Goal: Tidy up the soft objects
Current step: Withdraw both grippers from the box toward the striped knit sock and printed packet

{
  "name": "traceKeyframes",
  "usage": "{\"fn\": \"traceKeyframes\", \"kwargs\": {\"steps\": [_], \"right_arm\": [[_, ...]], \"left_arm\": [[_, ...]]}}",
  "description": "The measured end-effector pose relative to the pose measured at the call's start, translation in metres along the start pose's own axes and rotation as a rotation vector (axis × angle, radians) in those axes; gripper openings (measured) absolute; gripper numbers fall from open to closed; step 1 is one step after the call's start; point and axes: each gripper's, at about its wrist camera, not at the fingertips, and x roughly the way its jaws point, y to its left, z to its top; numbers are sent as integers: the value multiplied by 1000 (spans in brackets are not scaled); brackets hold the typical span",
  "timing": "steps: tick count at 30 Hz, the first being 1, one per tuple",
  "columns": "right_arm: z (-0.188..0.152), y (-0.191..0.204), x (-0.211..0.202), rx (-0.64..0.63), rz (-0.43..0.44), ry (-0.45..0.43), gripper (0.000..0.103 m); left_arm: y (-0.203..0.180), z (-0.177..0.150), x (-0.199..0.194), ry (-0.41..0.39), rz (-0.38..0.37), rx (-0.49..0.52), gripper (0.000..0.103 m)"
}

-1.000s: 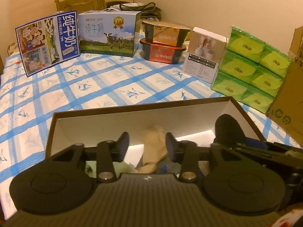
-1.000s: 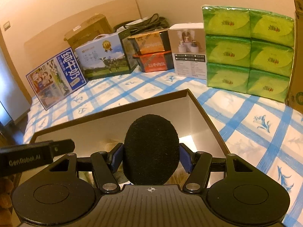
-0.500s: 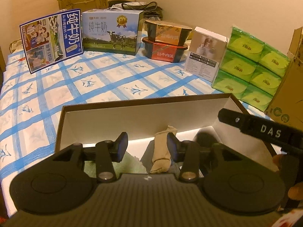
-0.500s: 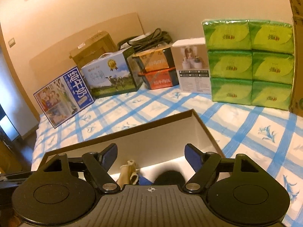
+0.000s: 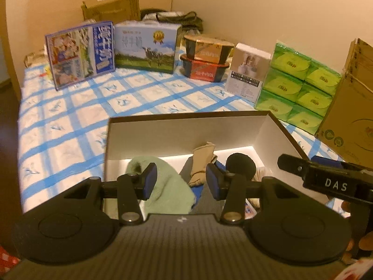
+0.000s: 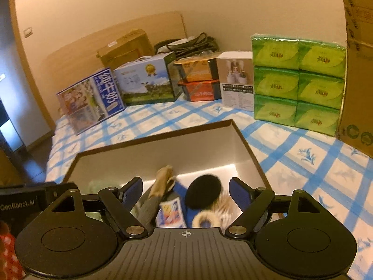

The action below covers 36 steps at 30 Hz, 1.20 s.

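left claw (image 5: 179, 181): jaws stand partway apart, nothing gripped; green cloth (image 5: 167, 186) and beige sock (image 5: 200, 163) seen through the gap, lower down in the box (image 5: 186, 133), neither touched by the pads. opened only slightly against a second ago. seen higher over the box than a second ago, with more of the floor and contents on view.

right claw (image 6: 185, 190): jaws just been opening, now wide apart and empty. a second ago closed on the black pad (image 6: 204, 194), which filled the view; now released. pad lies in the box near the right wall, beside the sock and over a fluffy item too blurred to name. seen backed off and higher as well.

meaning for task, as judged: pad counts as placed; one more soft item put away. both claws free for the next pick. no loose soft item seen on the blue check sheet (image 5: 70, 116); remaining work cannot be told from these views.

orientation: pad round, no clear long axis; in the left view tilted up, broad face toward the camera. sock long and narrow; long axis runs from the box middle toward the far wall, cuff end raised and pointing away from the claws, leaning slightly right. green cloth bunched at the left, no firm axis.
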Motion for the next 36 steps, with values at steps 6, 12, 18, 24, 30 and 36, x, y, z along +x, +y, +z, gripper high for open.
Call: {"fn": "traceKeyframes", "kwargs": {"steps": [6,12,18,24,30,36], "right_arm": [[-19,18,-53,-20,25,-14,82],[-39,29,-106,-32,26,-19,82],[-59,26,-160,-21,23,-23,82],[-80,23,-207,-38,9,-33,82],[-99,24,-241,-57,14,-30,82],[-111,24,-264,-57,22,-39,82]], "left_arm": [[-6,-19,-56,-45,63,14,45],[-12,-45,-109,-40,73,-21,45],[-20,-71,-166,-67,57,-63,45],[-33,-98,-215,-92,42,-90,45],[-54,-127,-245,-78,20,-65,45],[-64,-145,-264,-74,19,-51,45]]}}
